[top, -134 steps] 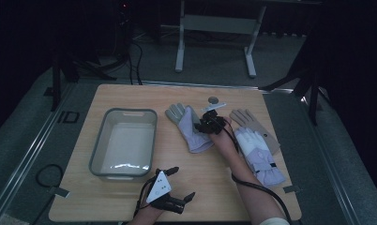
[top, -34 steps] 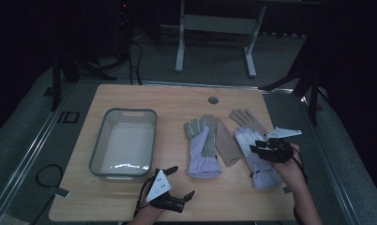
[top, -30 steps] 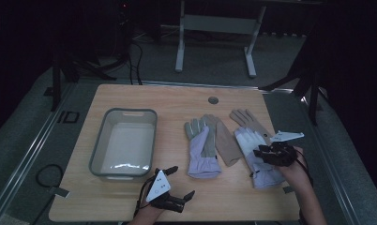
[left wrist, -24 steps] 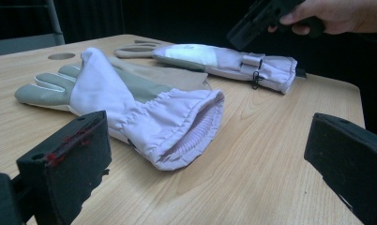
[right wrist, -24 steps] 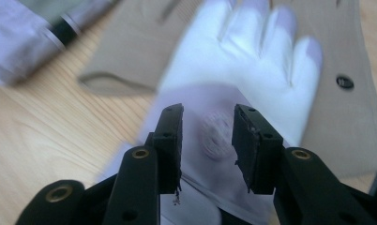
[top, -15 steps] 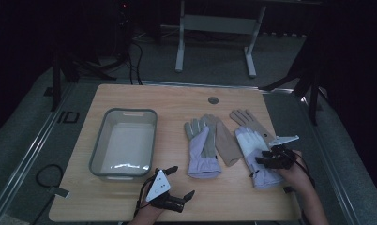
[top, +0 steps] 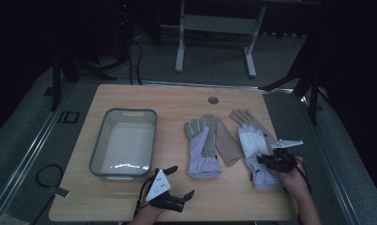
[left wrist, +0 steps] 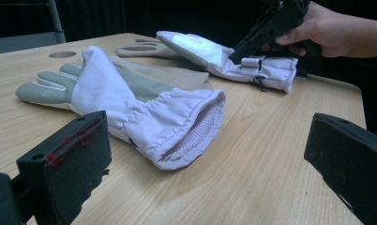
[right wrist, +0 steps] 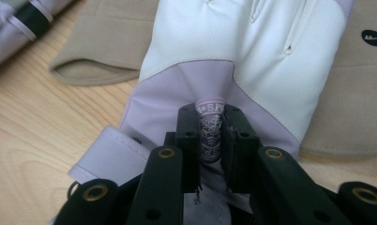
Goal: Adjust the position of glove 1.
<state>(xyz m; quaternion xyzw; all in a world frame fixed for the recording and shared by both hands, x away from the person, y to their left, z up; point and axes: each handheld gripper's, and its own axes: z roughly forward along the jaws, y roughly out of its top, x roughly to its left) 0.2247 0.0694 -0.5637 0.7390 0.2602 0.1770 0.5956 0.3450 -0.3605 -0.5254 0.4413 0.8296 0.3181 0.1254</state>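
Right gripper (right wrist: 210, 136) lowered, jaws just closed, pinching right glove (right wrist: 252, 56) lilac fabric fold | left gripper (top: 170, 183) spread wide

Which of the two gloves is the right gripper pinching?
The right-hand glove, white-backed: the right gripper jaws pinch its cuff fabric. The middle glove lies untouched.

Room: dark, dimly lit; walls lost in shadow. Floor: grey carpet (top: 214, 70). Furniture: light wooden table (top: 177, 108) with round grommet hole (top: 213, 100); grey metal stand (top: 217, 28) behind it. Black cables (top: 135, 56) trail across floor.
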